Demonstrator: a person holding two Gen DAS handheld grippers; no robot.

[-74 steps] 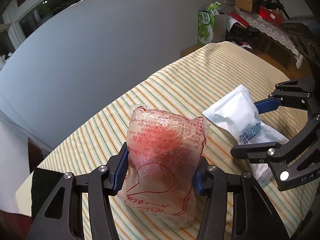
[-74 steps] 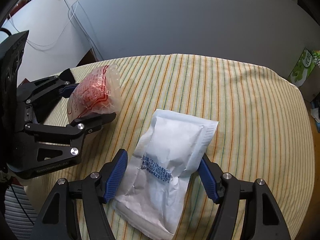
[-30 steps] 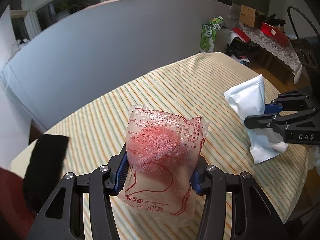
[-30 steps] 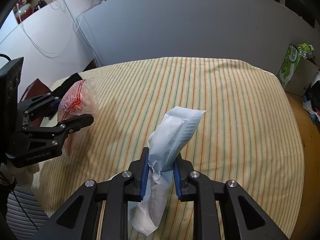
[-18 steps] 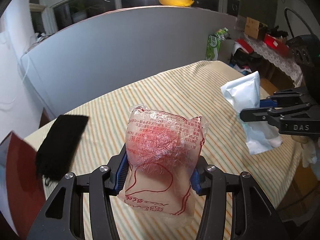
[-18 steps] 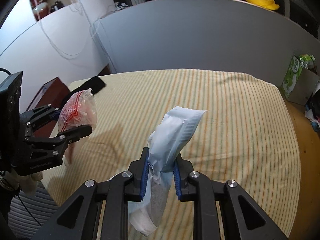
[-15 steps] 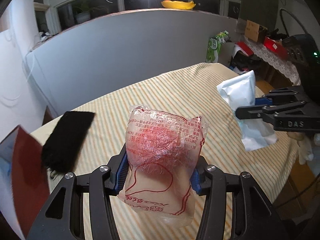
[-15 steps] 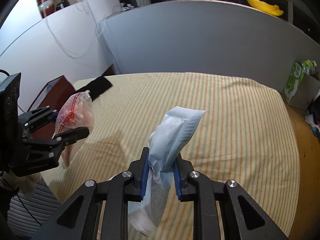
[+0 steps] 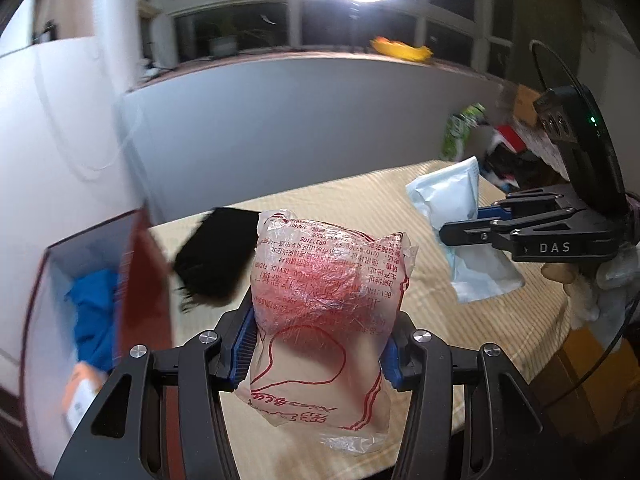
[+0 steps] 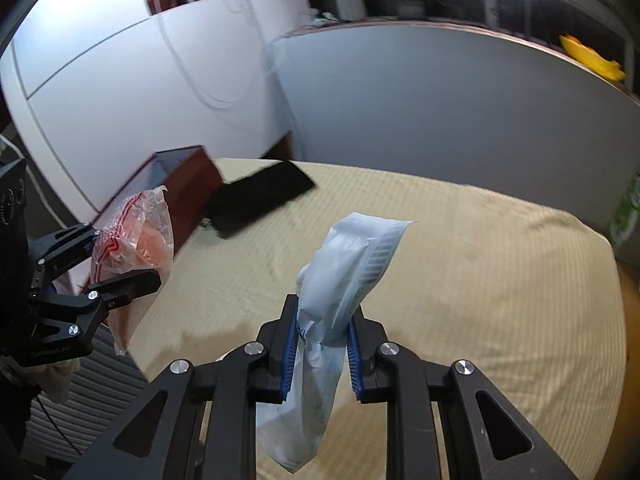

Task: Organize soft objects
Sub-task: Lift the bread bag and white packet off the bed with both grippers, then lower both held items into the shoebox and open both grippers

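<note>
My left gripper point(image 9: 318, 350) is shut on a clear plastic bag with red print and red fluffy filling point(image 9: 326, 300) and holds it in the air above the striped tablecloth point(image 9: 360, 208). The bag also shows in the right wrist view point(image 10: 132, 236), with the left gripper point(image 10: 108, 264) at the table's left edge. My right gripper point(image 10: 320, 350) is shut on a white-blue soft packet point(image 10: 344, 280), lifted off the table. The packet also shows in the left wrist view point(image 9: 456, 216), held by the right gripper point(image 9: 472, 224).
A dark red box point(image 9: 140, 280) with a white inside stands off the table's left edge and holds a blue cloth point(image 9: 94, 304). A black soft item point(image 9: 216, 256) lies on the table next to the box. A grey partition point(image 10: 440, 112) backs the table.
Both grippers have risen and swung left with their loads. The red box and the black item have come into fuller view. The right gripper, open around the packet earlier, is shut on it.
</note>
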